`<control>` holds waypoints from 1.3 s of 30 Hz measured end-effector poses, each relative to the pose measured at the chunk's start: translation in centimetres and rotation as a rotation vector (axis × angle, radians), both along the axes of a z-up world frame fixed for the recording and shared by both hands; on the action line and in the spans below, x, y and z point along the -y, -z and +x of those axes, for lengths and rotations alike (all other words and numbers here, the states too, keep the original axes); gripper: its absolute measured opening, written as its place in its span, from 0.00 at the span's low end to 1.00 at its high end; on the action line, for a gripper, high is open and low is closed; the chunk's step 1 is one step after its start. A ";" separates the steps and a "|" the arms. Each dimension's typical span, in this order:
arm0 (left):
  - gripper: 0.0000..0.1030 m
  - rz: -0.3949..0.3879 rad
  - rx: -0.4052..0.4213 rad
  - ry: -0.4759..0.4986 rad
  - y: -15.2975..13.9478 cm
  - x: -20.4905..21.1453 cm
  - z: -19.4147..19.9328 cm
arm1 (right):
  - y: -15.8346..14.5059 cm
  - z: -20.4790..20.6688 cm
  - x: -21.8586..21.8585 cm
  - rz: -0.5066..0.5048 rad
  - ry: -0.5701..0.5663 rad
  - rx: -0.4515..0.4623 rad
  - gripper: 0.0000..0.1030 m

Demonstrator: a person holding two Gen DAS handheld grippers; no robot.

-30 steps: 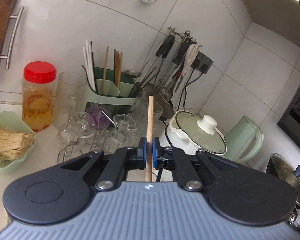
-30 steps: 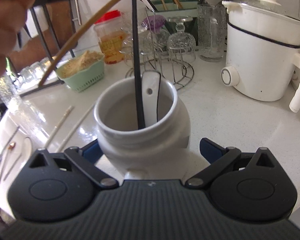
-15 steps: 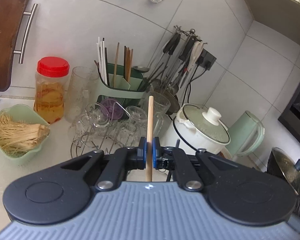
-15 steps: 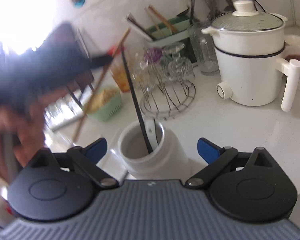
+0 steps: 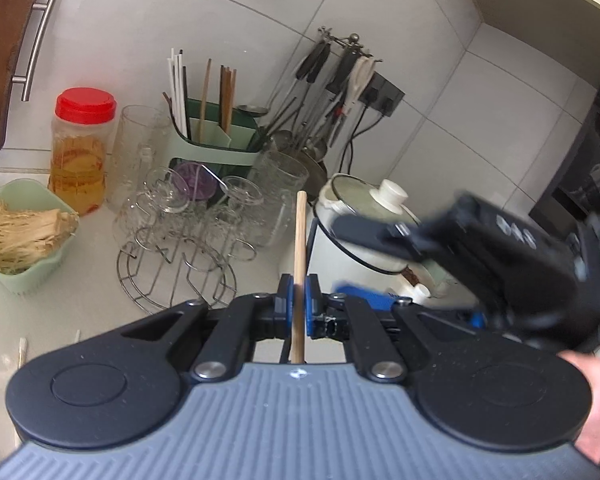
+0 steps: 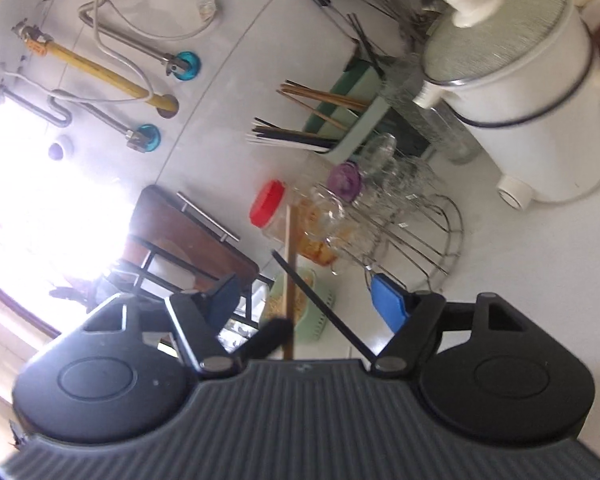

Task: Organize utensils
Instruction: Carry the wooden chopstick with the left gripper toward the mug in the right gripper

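My left gripper (image 5: 298, 308) is shut on a light wooden chopstick (image 5: 300, 240), which stands upright between its blue pads. Behind it, the green utensil holder (image 5: 216, 148) holds white, black and wooden chopsticks. My right gripper (image 6: 306, 300) is rolled to one side and its jaws are closing, with the blue pads still apart. A thin black stick (image 6: 320, 304) and the wooden chopstick (image 6: 288, 256) cross the gap untouched. The holder (image 6: 352, 128) lies beyond. The right gripper's blurred black housing (image 5: 520, 260) shows on the right of the left wrist view.
A wire rack of upturned glasses (image 5: 180, 248) stands before the holder. Left of it are a red-lidded jar (image 5: 80, 148) and a green basket of noodles (image 5: 20, 236). A white lidded pot (image 5: 364, 216) sits right. Ladles hang on a wall rail (image 5: 340, 64).
The right view has risen and rolled, and the white jar has dropped out of it. The right jaws have narrowed. The right gripper has come into the left wrist view from the right.
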State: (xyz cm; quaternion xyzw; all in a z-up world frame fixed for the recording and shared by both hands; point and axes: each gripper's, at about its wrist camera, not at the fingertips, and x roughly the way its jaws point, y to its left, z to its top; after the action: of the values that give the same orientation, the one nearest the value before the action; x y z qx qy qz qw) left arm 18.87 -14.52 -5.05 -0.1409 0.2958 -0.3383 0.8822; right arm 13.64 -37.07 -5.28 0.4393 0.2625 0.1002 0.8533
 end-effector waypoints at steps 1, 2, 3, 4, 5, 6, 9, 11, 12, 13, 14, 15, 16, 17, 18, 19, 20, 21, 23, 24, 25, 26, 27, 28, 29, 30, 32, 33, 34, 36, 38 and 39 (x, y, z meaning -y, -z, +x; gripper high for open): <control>0.06 -0.006 0.001 0.005 -0.1 -0.1 -0.2 | -0.1 0.4 0.0 0.002 0.000 0.003 0.66; 0.06 -0.011 0.006 0.010 -0.2 -0.2 -0.5 | -0.2 0.7 0.1 0.011 0.003 0.001 0.65; 0.06 -0.013 0.013 0.012 -0.4 -0.2 -0.7 | -0.2 1.0 0.3 0.025 0.006 -0.001 0.63; 0.06 -0.013 0.018 0.011 -0.6 -0.3 -0.9 | -0.1 1.2 0.4 0.038 0.010 -0.005 0.62; 0.06 -0.017 0.022 0.010 -0.8 -0.5 -1.1 | -0.1 1.4 0.6 0.051 0.012 -0.009 0.61; 0.06 -0.024 0.027 0.009 -0.9 -0.6 -1.3 | -0.1 1.5 0.7 0.057 0.012 -0.010 0.60; 0.06 -0.036 0.048 0.000 -1.7 -1.1 -1.8 | -0.2 1.4 0.7 0.063 0.006 -0.009 0.56; 0.06 -0.057 0.049 -0.001 -2.2 -1.5 -1.9 | -0.5 1.0 0.7 0.078 0.001 -0.008 0.53; 0.06 -0.069 0.052 0.003 -2.4 -1.7 -2.0 | -0.7 0.8 0.6 0.090 -0.004 -0.002 0.51; 0.06 -0.078 0.057 0.008 -2.6 -1.8 -2.2 | -0.9 0.6 0.6 0.103 -0.009 0.008 0.50; 0.06 -0.082 0.063 0.014 -2.7 -1.9 -2.3 | -1.1 0.4 0.6 0.116 -0.015 0.017 0.49; 0.06 -0.084 0.067 0.022 -2.9 -1.9 -2.4 | -1.3 0.2 0.6 0.127 -0.021 0.024 0.47; 0.06 -0.084 0.071 0.031 -3.0 -1.8 -2.4 | -1.5 0.2 0.6 0.138 -0.027 0.034 0.45; 0.06 -0.082 0.074 0.042 -3.0 -1.7 -2.5 | -1.6 0.2 0.7 0.151 -0.034 0.043 0.42; 0.06 -0.077 0.077 0.050 -3.0 -1.5 -2.6 | -1.7 0.3 0.7 0.162 -0.042 0.050 0.36; 0.06 -0.070 0.077 0.055 -3.0 -1.4 -2.6 | -1.8 0.4 0.7 0.171 -0.052 0.053 0.27; 0.06 -0.066 0.074 0.059 -2.9 -1.2 -2.6 | -1.8 0.6 0.7 0.174 -0.062 0.051 0.23; 0.06 -0.062 0.069 0.061 -2.8 -1.2 -2.6 | -1.8 0.7 0.7 0.172 -0.071 0.048 0.15; 0.07 -0.052 0.061 0.067 -2.5 -1.0 -2.6 | -2.1 0.7 0.6 0.135 -0.072 0.043 0.11; 0.07 -0.043 0.052 0.071 -2.4 -0.9 -2.5 | -2.3 0.6 0.5 0.104 -0.068 0.041 0.10; 0.07 -0.028 0.040 0.068 -2.2 -0.8 -2.4 | -2.4 0.5 0.5 0.077 -0.061 0.038 0.10; 0.11 -0.012 0.028 0.059 -1.9 -0.8 -2.3 | -2.6 0.4 0.6 0.057 -0.054 0.038 0.10; 0.14 0.004 0.006 0.057 -1.6 -0.8 -2.2 | -2.7 0.3 0.7 0.041 -0.047 0.037 0.10; 0.24 0.011 -0.017 0.061 -1.2 -0.9 -2.2 | -2.7 0.1 0.9 0.025 -0.040 0.041 0.10; 0.40 0.016 -0.038 0.064 -0.8 -1.0 -2.1 | -2.8 0.0 0.9 0.010 -0.035 0.045 0.10; 0.49 0.024 -0.049 0.060 -0.5 -1.1 -2.1 | -2.9 -0.2 1.0 -0.007 -0.030 0.046 0.10; 0.62 0.056 -0.042 0.053 0.1 -1.4 -2.6 | -3.0 -0.3 1.0 -0.034 -0.024 0.047 0.10; 0.63 0.079 -0.043 0.058 0.5 -1.3 -2.8 | -3.1 -0.4 1.1 -0.049 -0.022 0.048 0.10; 0.64 0.100 -0.050 0.065 0.9 -1.3 -3.0 | -3.3 -0.4 1.0 -0.070 -0.019 0.049 0.10; 0.65 0.133 -0.069 0.076 1.7 -1.1 -3.1 | -3.7 -0.5 1.0 -0.110 -0.017 0.052 0.10; 0.69 0.168 -0.080 0.089 2.6 -0.8 -3.5 | -4.1 -0.6 1.0 -0.141 -0.012 0.058 0.10; 0.69 0.190 -0.084 0.095 3.1 -0.6 -3.7 | -4.3 -0.7 1.1 -0.155 -0.011 0.063 0.10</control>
State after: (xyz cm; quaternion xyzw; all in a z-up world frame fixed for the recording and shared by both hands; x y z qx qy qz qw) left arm 15.16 -13.94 -8.11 -0.0565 0.3694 -0.3439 0.8615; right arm 12.94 -38.15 -0.94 0.3671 0.2450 0.0978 0.8920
